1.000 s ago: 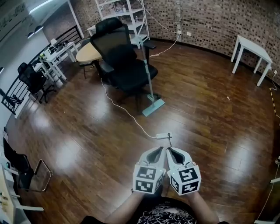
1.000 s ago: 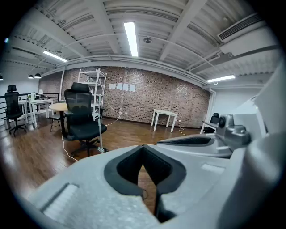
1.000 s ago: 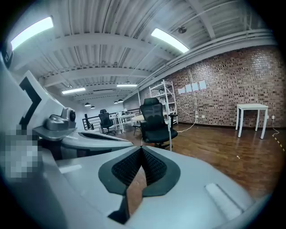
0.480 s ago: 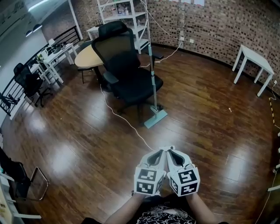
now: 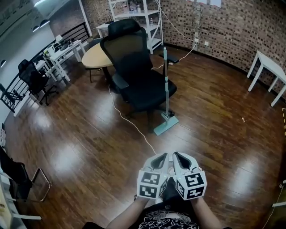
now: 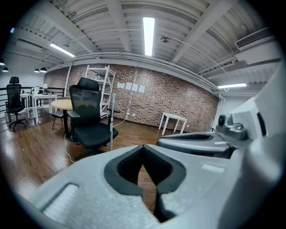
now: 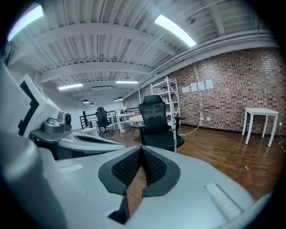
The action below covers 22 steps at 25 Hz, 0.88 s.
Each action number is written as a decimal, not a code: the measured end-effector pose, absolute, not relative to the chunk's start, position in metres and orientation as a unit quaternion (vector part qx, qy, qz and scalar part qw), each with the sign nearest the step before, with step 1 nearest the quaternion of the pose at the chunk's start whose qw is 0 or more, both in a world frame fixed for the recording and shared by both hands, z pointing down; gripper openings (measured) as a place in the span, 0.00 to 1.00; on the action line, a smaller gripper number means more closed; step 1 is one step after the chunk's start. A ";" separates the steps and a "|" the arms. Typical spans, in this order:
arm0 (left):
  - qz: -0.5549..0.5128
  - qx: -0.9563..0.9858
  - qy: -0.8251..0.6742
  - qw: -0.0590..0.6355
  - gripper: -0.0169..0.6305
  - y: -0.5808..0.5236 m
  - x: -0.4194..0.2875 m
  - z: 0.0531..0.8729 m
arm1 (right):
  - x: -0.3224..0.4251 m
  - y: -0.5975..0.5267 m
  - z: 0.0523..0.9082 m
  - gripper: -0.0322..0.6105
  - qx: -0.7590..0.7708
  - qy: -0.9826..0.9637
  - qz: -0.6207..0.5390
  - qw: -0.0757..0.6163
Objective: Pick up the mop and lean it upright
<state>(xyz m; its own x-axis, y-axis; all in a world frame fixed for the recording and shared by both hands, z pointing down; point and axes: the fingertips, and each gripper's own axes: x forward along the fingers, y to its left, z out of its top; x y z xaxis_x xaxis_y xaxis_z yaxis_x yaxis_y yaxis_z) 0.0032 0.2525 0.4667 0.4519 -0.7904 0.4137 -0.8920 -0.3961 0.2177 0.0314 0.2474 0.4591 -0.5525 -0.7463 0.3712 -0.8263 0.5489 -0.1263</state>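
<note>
The mop [image 5: 166, 89] stands upright, its pale handle resting against the black office chair [image 5: 134, 67] and its teal flat head [image 5: 166, 125] on the wood floor. Both gripper views show the handle beside the chair too, as mop handle [image 6: 111, 123] and mop handle [image 7: 172, 127]. My left gripper [image 5: 162, 156] and right gripper [image 5: 175, 155] are held side by side close to my body, well short of the mop. Each is shut with nothing in it; the left gripper [image 6: 143, 146] and right gripper [image 7: 142, 148] show their pads meeting.
A white cable [image 5: 127, 117] trails across the floor from the chair toward me. Behind the chair are a round wooden table [image 5: 95, 57] and white shelving [image 5: 138, 13]. A white table [image 5: 268, 67] stands at right, desks [image 5: 62, 49] at left, a folding chair [image 5: 27, 179] lower left.
The chair and mop have slid down and to the right in the head view, nearer to me. Both grippers stay shut together in the same place.
</note>
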 end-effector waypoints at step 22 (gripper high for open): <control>0.148 0.814 -0.535 0.172 0.03 -0.042 0.005 0.454 | 0.036 -0.053 0.444 0.05 0.434 -0.885 0.137 0.100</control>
<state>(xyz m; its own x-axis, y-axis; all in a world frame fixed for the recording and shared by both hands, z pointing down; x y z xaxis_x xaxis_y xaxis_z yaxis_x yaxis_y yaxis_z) 0.0053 -0.0417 0.4540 0.3831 -0.8200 0.4252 -0.9220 -0.3678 0.1213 0.0363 -0.0529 0.4444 -0.6032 -0.7406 0.2961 -0.7954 0.5859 -0.1550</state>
